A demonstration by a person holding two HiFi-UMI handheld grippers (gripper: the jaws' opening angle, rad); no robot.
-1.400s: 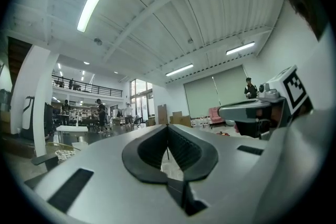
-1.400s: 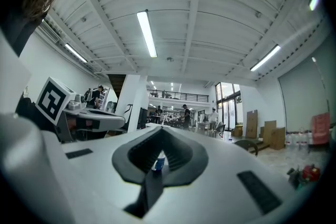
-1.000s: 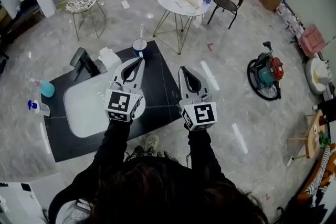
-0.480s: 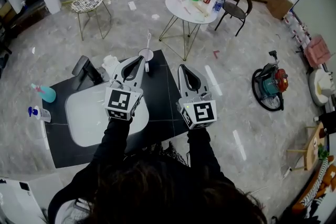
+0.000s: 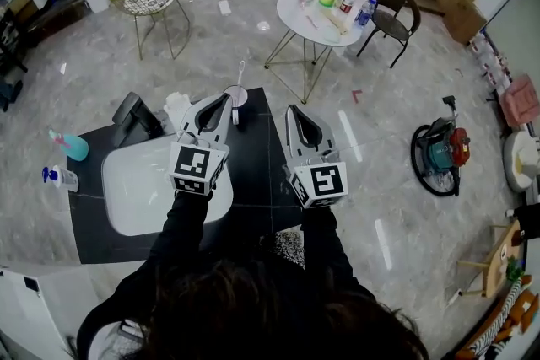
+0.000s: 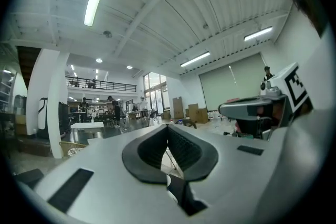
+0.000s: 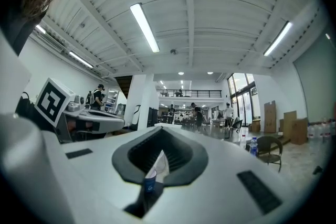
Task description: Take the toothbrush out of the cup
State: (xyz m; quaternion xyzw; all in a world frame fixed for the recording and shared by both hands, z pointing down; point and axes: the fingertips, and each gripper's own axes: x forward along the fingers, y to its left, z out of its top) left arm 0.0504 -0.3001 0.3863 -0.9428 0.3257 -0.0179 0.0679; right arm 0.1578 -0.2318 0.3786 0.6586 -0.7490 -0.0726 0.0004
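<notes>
White left claw (image 5: 225, 99) and right claw (image 5: 292, 110) point level, closed.

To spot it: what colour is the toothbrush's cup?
The cup is blue; clearest in the right gripper view.

Black counter (image 5: 253, 181) with cup (image 5: 238, 96), teal bottle (image 5: 72, 145), pump bottle (image 5: 60, 178)

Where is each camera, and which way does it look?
Head view: on the person's head, looking steeply down at the left gripper, right gripper, cup and black counter; sleeves and hair show.
Left gripper view: on the left gripper, looking level across the hall; its shut jaws show.
Right gripper view: on the right gripper, facing likewise; its shut jaws show.
Shared: each gripper view catches the other gripper.
</notes>
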